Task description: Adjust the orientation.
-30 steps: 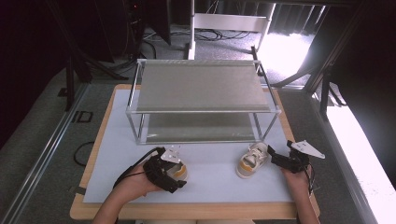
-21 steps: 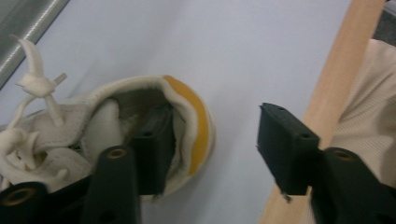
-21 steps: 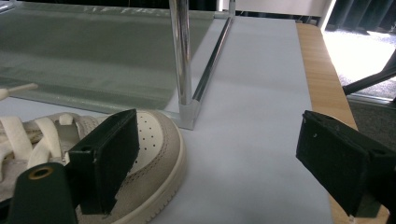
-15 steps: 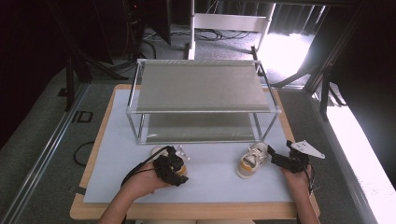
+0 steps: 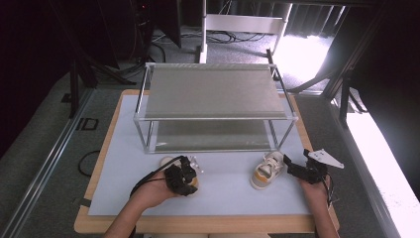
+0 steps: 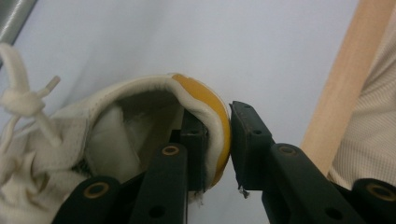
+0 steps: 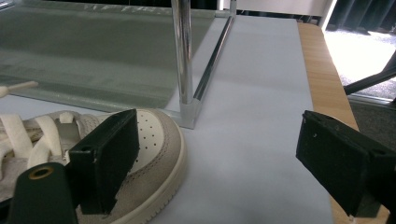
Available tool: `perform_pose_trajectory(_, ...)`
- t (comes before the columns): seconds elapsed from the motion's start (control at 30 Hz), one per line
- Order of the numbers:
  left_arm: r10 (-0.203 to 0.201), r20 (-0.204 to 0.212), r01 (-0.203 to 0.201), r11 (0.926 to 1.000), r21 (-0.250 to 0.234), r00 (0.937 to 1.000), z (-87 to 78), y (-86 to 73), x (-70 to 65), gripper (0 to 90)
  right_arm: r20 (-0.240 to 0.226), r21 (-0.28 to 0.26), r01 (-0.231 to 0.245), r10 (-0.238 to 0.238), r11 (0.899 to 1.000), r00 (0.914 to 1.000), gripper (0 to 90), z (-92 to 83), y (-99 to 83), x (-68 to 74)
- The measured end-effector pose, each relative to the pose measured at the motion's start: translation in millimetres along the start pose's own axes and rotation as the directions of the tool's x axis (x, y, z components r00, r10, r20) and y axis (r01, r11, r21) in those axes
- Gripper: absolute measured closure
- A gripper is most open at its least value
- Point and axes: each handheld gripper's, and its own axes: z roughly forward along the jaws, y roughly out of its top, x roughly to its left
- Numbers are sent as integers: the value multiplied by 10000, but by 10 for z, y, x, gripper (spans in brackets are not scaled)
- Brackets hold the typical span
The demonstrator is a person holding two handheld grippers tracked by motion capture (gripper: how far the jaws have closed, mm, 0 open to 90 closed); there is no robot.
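A small white and beige shoe [image 5: 172, 162] with an orange heel patch lies on the white mat at the left. My left gripper [image 5: 182, 177] is shut on its heel [image 6: 212, 126], with one jaw inside the shoe and the other outside it. A matching shoe [image 5: 265, 169] lies at the right, toe toward the rack. My right gripper [image 5: 292, 170] stands open just to its right. In the right gripper view its jaws spread wide [image 7: 224, 156], the left one beside the shoe's toe [image 7: 156, 135], with nothing between them.
A two-tier metal rack [image 5: 213, 94] with grey mesh shelves stands behind both shoes; its front right post [image 7: 183, 51] rises just beyond the right shoe's toe. The white mat [image 5: 223, 191] lies on a wooden table [image 5: 208, 225], with dark floor and cables around.
My left hand and gripper have shifted slightly forward and right with the left shoe. The right gripper and right shoe have stayed put.
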Motion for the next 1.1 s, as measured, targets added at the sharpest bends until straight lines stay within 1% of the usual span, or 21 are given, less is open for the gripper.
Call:
perform_pose_trajectory(0.13, 658, 76, -659, 9977, 140, 9978, 0, 30, -58, 793, -11, 3, 7, -7, 10000, 10000, 129, 1, 0, 0)
perform_pose_trajectory(0.17, 966, 118, -968, 9951, 187, 9953, -4, 42, -78, 793, -14, 11, 23, -23, 10000, 10000, 129, 2, 0, 1)
perform_pose_trajectory(0.23, 1653, 458, -1660, 9860, 126, 9852, -9, 85, -126, 794, -10, 15, 34, -34, 10000, 10000, 129, 3, 0, 2)
perform_pose_trajectory(0.27, 1653, 458, -1660, 9860, 126, 9852, -9, 85, -126, 793, -10, 15, 34, -34, 10000, 10000, 129, 3, 0, 2)
perform_pose_trajectory(0.33, 2112, 540, -2126, 9769, 225, 9760, -4, 120, -157, 793, -9, 5, 21, -21, 10000, 10000, 129, 2, 0, 1)
perform_pose_trajectory(0.37, 2652, 591, -2673, 9631, 305, 9624, 0, 157, -172, 793, -12, 3, 15, -15, 10000, 10000, 129, 1, 0, 0)
perform_pose_trajectory(0.4, 2652, 591, -2673, 9631, 305, 9624, 0, 157, -172, 793, -12, 3, 15, -15, 10000, 10000, 129, 1, 0, 0)
perform_pose_trajectory(0.43, 2992, 660, -3016, 9530, 290, 9519, 4, 172, -181, 793, -17, 9, 14, -14, 10000, 10000, 129, 1, 0, 0)
perform_pose_trajectory(0.47, 3447, 906, -3483, 9370, 277, 9343, 6, 207, -189, 793, -21, 13, 19, -19, 10000, 10000, 129, 2, 0, 0)
perform_pose_trajectory(0.5, 3447, 906, -3483, 9370, 277, 9343, 6, 207, -189, 792, -21, 15, 15, -15, 10000, 10000, 129, 2, 1, 0)
perform_pose_trajectory(0.6, 3995, 1251, -4038, 9148, 106, 9082, 13, 273, -209, 792, -31, 24, 4, -4, 10000, 10000, 129, 2, 1, -1)
perform_pose_trajectory(0.7, 4347, 1477, -4412, 8973, 129, 8884, 21, 329, -218, 791, -39, 20, 0, 0, 10000, 10000, 129, 0, 1, -2)
perform_pose_trajectory(0.73, 4347, 1477, -4412, 8973, 129, 8884, 21, 329, -218, 790, -39, 20, 0, 0, 10000, 10000, 129, 0, 1, -2)
perform_pose_trajectory(0.77, 4763, 1697, -4871, 8730, 260, 8627, 25, 341, -215, 790, -32, 10, 0, 0, 10000, 10000, 129, 0, 0, -2)
perform_pose_trajectory(0.8, 4871, 1832, -4992, 8661, 241, 8539, 35, 343, -201, 788, -52, 2, -19, 19, 10000, 10000, 129, -1, 0, -4)
perform_pose_trajectory(0.83, 4923, 1946, -5068, 8616, 295, 8484, 47, 336, -193, 785, -55, -24, -35, 35, 10000, 10000, 129, -1, -1, -4)
perform_pose_trajectory(0.87, 5081, 1952, -5244, 8505, 400, 8389, 60, 329, -178, 777, -61, -44, -40, 39, 10000, 10000, 129, -1, -1, -5)
perform_pose_trajectory(0.93, 5057, 2108, -5284, 8464, 668, 8366, 81, 311, -149, 768, -62, -51, -43, 42, 10000, 10000, 129, 1, -2, -7)
perform_pose_trajectory(1.0, 4826, 2174, -5060, 8600, 654, 8484, 72, 291, -107, 763, -66, -42, -32, 31, 10000, 10000, 129, 1, -2, -6)
perform_pose_trajectory(1.03, 4805, 2144, -5045, 8603, 733, 8504, 65, 273, -100, 759, -74, -53, -28, 28, 10000, 10000, 129, 1, -2, -5)
perform_pose_trajectory(1.1, 4658, 2027, -4878, 8698, 740, 8614, 49, 238, -81, 748, -96, -51, -39, 38, 10000, 9999, 129, 1, -1, -7)
